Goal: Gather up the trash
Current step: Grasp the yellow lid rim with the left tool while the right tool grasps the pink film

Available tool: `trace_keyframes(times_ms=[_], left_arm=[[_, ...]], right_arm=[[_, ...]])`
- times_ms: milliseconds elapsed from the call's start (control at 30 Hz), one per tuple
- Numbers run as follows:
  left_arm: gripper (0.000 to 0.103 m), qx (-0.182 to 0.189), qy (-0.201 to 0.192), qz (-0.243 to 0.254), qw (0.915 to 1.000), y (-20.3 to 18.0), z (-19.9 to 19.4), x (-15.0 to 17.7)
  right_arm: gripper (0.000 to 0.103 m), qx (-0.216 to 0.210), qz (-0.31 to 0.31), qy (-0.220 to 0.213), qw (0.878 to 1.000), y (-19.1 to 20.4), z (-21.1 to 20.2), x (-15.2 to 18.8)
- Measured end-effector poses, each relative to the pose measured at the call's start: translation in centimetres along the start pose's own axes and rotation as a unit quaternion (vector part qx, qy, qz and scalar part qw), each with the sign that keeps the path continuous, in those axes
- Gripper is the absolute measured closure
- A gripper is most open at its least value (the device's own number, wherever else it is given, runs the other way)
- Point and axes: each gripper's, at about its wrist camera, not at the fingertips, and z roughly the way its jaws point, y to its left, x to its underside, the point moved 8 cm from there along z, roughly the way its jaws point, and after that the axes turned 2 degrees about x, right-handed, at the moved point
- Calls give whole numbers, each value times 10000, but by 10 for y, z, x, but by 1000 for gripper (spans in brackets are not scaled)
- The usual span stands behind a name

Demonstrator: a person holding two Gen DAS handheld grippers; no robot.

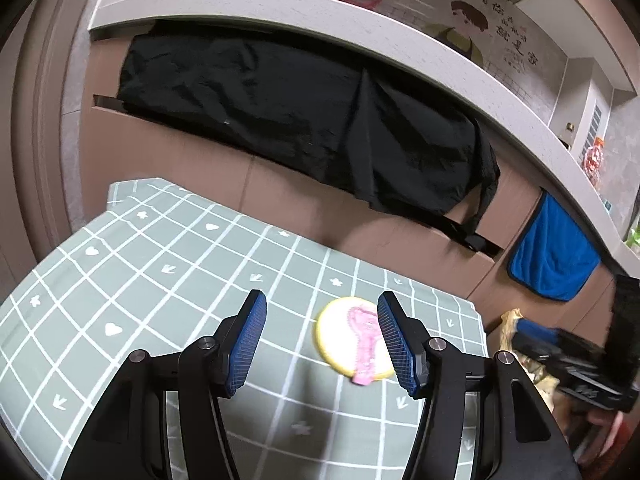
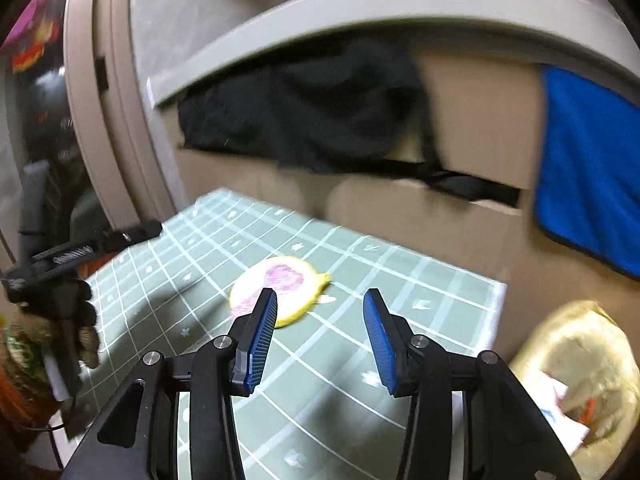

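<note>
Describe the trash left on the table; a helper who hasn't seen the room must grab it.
Find the green checked tablecloth. Near its far edge lies a round yellow-rimmed peel with a pink scrap on top, the only loose item there.

A: Left cam status?
B: Left hand-held gripper over the tabletop, jaws apart, nothing between the pads. Round yellow-rimmed lid with a pink scrap on it lies flat, just inside the right finger.
A: Background?
B: Black cloth draped under the counter, blue towel hanging at right.
</note>
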Motion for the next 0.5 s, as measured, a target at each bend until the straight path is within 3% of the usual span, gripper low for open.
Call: trace_keyframes(times_ms=[167,500], left_arm=[[44,-138,4,-166,9998,34,-16,4],[44,-255,206,-511,9982,88,-18,19]], right_arm=[[60,-196,205,432,9987,34,64,-4],[60,725,2,819,9940,42,153,-2]])
